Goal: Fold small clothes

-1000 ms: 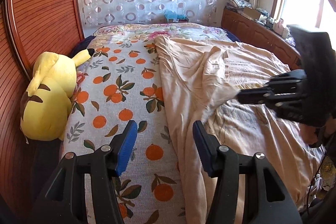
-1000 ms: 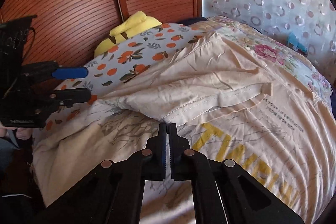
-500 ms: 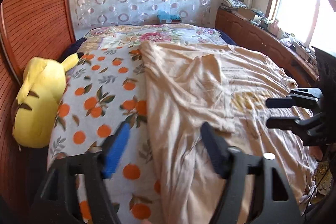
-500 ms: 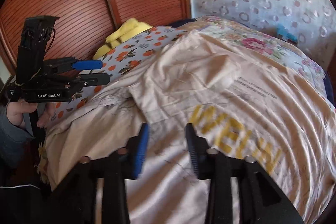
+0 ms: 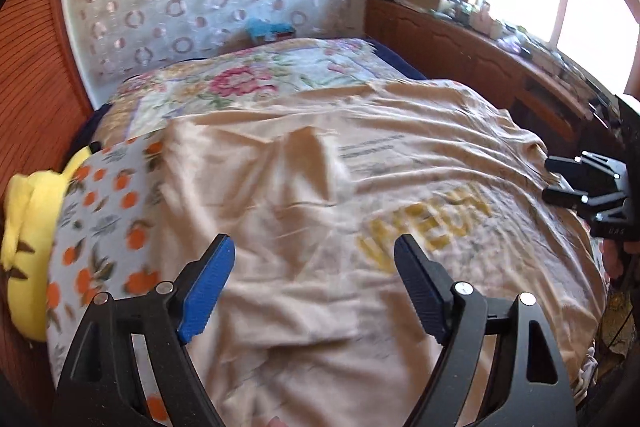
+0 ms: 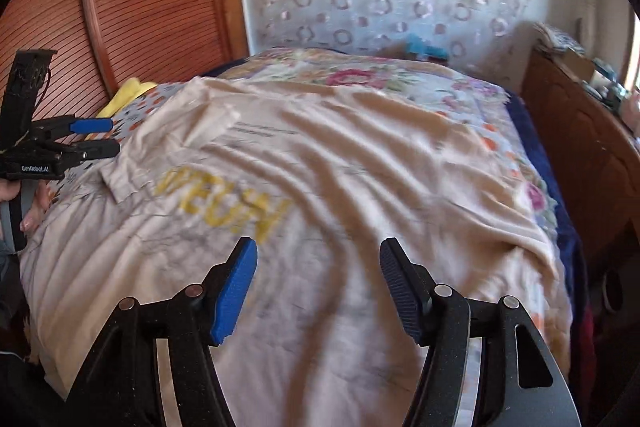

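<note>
T-shirt lies spread print-up on the bed, so we hover left gripper and right gripper above it, fingers wide apart, holding nothing.

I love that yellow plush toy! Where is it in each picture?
Left wrist view: the yellow plush toy lies at the far left edge, beside the orange-print blanket.
Right wrist view: only a small yellow bit of it peeks out at upper left, behind the beige T-shirt.
Shared landmark: the T-shirt's yellow lettering.
</note>
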Demonstrator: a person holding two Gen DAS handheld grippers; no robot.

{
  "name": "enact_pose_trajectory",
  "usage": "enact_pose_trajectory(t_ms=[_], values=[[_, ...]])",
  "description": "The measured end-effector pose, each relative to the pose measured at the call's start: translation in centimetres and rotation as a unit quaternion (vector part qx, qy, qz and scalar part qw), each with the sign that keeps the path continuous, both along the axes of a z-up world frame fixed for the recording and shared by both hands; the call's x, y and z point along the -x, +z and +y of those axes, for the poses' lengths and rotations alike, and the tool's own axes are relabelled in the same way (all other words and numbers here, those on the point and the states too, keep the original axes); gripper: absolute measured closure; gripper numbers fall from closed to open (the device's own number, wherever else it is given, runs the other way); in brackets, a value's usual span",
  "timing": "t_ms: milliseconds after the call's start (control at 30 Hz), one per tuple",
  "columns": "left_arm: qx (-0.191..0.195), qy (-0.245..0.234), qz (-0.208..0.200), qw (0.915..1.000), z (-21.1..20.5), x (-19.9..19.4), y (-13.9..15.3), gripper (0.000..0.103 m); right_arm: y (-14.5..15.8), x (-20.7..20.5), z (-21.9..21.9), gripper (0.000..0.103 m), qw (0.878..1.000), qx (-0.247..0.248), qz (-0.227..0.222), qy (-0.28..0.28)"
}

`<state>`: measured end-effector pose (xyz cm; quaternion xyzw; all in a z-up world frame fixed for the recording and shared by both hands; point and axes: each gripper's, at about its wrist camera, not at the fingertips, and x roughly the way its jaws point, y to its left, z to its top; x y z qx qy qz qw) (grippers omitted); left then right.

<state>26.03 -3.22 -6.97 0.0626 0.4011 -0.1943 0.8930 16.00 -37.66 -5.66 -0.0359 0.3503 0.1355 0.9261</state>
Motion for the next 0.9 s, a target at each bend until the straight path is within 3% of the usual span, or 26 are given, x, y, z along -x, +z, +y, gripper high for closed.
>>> enact_pose_trajectory(t_ms=[233,467,633,900], values=[[-0.009,-0.052,0.032,0.9981,-4.9,-0.5,-1.7,0.021,0.2,2.4,-6.8,0.037,0.997,0.008,-0.002,-0.077],[-0.022,-0.063,0.057,0.9962,-6.3,-0.1,-3.6,0.021,-0.3,2.7,-11.7,0.037,0.99,0.003,0.013,-0.137],[-0.04,-0.059,0.042,0.9966,-6.9,0.0,-3.9,0.021,-0.9,2.4,-11.4,0.037,0.989,-0.018,0.035,-0.145],[-0.043,-0.057,0.026,0.9971,-7.0,0.4,-4.0,0.019,0.3,1.6,-11.0,0.052,0.991,-0.019,0.035,-0.125]])
